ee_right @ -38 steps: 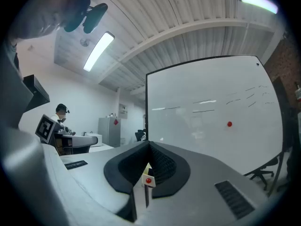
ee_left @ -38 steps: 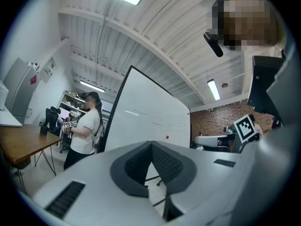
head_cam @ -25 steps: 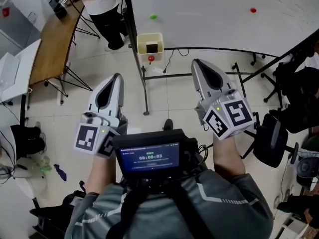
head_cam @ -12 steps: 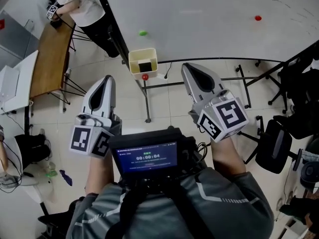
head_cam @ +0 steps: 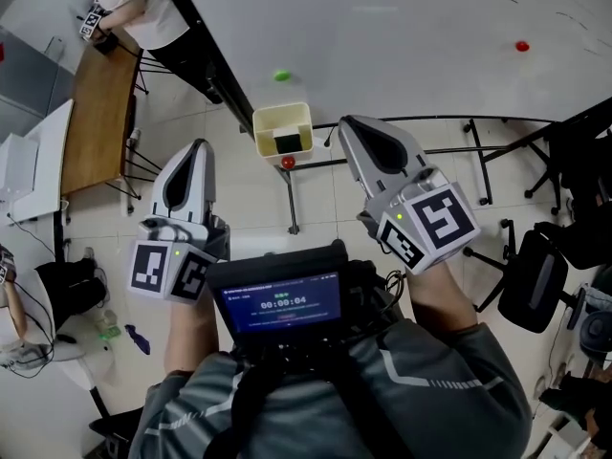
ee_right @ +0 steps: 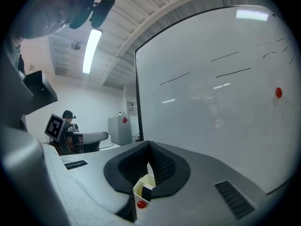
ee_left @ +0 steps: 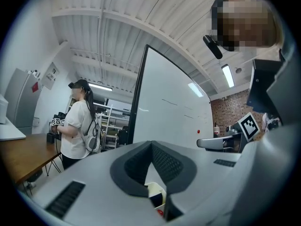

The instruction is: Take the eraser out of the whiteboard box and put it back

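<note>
A cream whiteboard box [head_cam: 283,122] hangs at the lower edge of the whiteboard [head_cam: 402,36], and a dark eraser [head_cam: 288,142] stands inside it. A red magnet [head_cam: 288,162] sits just under the box. My left gripper [head_cam: 198,145] is shut and empty, short of the box and to its left. To the right of the box, my right gripper [head_cam: 348,122] is also shut and empty, its tip close to the box. In the left gripper view the box [ee_left: 155,189] shows past the shut left gripper [ee_left: 151,144]. The right gripper view shows the box [ee_right: 142,183] and eraser [ee_right: 147,192] beyond the shut right gripper [ee_right: 149,144].
A green magnet [head_cam: 281,76] and a red magnet [head_cam: 521,46] stick on the board. The board's stand legs [head_cam: 292,204] run along the floor below the box. A person [head_cam: 143,8] stands by a wooden table [head_cam: 96,103] at the far left. Office chairs [head_cam: 531,275] are on the right.
Both grippers have moved forward toward the whiteboard, so the box and eraser now lie closer to their tips. Both stayed shut and empty.
</note>
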Demonstrator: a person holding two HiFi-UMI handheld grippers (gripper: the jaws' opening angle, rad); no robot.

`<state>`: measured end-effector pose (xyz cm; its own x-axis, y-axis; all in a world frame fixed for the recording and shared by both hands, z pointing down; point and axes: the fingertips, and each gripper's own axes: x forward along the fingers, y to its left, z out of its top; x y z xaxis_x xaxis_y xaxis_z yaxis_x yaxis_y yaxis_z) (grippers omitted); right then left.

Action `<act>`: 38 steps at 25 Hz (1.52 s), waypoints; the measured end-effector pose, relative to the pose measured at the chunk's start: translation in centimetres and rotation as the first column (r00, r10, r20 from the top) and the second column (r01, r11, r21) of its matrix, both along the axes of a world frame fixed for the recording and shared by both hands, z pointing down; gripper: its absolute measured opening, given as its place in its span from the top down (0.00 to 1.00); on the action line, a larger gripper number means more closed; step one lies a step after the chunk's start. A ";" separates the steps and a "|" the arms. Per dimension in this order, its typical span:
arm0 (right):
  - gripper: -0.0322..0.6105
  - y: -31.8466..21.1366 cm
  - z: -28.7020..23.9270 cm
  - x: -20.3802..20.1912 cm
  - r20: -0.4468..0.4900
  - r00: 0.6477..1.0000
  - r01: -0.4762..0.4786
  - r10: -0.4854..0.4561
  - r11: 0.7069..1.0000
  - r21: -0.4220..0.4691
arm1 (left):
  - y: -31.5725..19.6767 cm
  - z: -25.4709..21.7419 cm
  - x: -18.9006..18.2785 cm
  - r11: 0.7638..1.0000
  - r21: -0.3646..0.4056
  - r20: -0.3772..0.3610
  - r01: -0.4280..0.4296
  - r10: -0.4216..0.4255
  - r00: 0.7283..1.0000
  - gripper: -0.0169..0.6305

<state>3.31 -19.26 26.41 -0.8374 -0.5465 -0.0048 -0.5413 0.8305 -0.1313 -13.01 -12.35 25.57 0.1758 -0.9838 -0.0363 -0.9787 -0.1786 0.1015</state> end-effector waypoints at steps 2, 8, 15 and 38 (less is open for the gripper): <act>0.91 -0.5 0.0 -1.3 0.000 1.000 -0.013 0.013 1.000 0.003 | -0.7 0.4 -1.6 1.000 -0.005 -0.008 -0.010 0.010 1.000 0.92; 0.91 -1.3 -0.2 -6.3 -0.009 0.993 -0.121 0.121 0.993 0.015 | -2.3 0.2 -7.5 0.994 0.005 -0.001 -0.109 0.109 0.994 0.92; 0.91 -1.3 -0.9 -9.9 -0.014 0.975 -0.223 0.223 0.975 0.020 | -3.4 -0.4 -11.9 0.979 0.025 0.003 -0.203 0.203 0.979 0.92; 0.61 -5.8 3.0 -13.9 -0.104 0.955 -0.283 0.278 0.959 -0.034 | -8.1 1.6 -15.7 0.983 0.021 -0.063 -0.181 0.182 0.981 0.92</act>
<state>-10.64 -25.07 29.36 -0.6457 -0.7569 0.1008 -0.7635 0.6377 -0.1022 -28.73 -20.43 27.17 0.3481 -0.9350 -0.0675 -0.9215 -0.3545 0.1588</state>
